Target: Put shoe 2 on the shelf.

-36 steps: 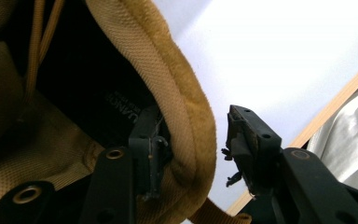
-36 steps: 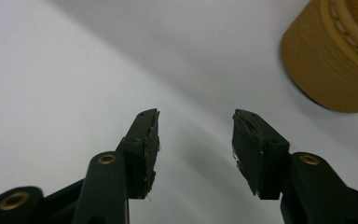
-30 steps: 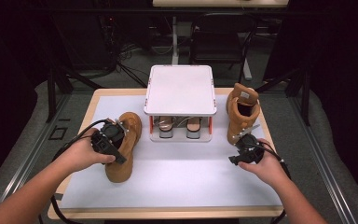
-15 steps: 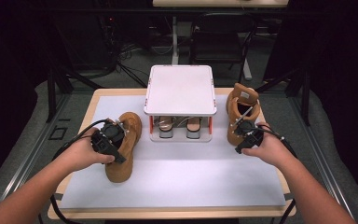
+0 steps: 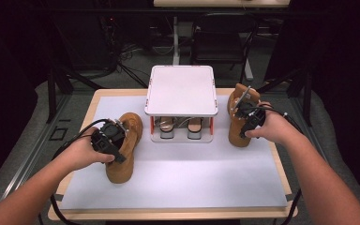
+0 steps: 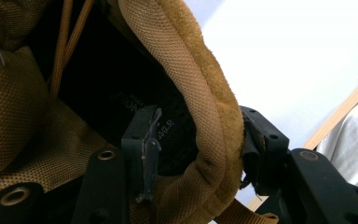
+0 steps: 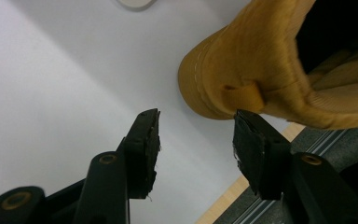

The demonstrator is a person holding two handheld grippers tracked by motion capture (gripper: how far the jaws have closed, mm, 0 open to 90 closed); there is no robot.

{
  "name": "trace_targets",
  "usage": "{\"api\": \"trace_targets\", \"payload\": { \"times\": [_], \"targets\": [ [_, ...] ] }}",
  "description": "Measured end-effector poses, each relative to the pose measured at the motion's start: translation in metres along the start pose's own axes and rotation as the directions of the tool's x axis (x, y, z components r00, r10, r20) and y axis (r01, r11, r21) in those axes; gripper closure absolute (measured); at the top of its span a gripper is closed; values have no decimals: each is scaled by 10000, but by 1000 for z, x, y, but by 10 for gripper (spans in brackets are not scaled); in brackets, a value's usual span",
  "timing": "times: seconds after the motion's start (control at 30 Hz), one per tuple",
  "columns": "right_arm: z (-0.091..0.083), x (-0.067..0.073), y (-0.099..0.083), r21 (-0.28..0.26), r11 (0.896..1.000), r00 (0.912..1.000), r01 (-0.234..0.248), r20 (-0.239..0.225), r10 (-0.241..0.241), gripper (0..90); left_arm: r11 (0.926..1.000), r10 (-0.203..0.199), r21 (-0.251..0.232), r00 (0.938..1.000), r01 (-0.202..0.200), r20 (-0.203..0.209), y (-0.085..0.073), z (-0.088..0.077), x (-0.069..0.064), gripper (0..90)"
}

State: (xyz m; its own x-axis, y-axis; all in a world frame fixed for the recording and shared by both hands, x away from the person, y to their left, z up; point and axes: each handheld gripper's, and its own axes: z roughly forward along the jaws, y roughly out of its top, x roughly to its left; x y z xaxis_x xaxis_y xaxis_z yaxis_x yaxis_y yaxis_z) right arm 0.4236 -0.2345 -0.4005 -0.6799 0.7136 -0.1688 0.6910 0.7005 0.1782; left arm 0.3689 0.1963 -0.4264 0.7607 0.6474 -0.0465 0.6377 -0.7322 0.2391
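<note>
Rack (image 5: pixel 181 90): two shoes (image 5: pixel 168 126) inside | Boots: two | Your left gripper (image 6: pixel 198 149): clamps left boot (image 5: pixel 123 150) collar | Your right gripper (image 7: pixel 196 140): wide, empty, beside right boot (image 7: pixel 261 60)

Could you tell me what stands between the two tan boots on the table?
In the high view, a white two-tier shoe rack stands between the left boot and the right boot, with a pair of shoes on its lower shelf.
</note>
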Motion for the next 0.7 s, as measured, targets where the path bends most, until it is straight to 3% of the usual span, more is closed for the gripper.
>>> {"api": "trace_targets", "payload": {
  "times": [0.03, 0.3, 0.7],
  "targets": [
    [-2, -1, 2, -179, 9998, 9999, -84, -80, 83, 502, 10000, 0, 0, 10000, 0, 0, 0, 0, 0, 514],
    [-16, -11, 20, -92, 9998, 9999, -151, -6, 151, 498, 10000, -11, -17, 10000, 11, 43, 0, -2, 0, 515],
    [-2, -27, 32, -79, 9995, 9995, -300, 39, 301, 489, 9998, 51, 215, 9999, -53, 128, 3, 3, 0, 528]
  ]
}}
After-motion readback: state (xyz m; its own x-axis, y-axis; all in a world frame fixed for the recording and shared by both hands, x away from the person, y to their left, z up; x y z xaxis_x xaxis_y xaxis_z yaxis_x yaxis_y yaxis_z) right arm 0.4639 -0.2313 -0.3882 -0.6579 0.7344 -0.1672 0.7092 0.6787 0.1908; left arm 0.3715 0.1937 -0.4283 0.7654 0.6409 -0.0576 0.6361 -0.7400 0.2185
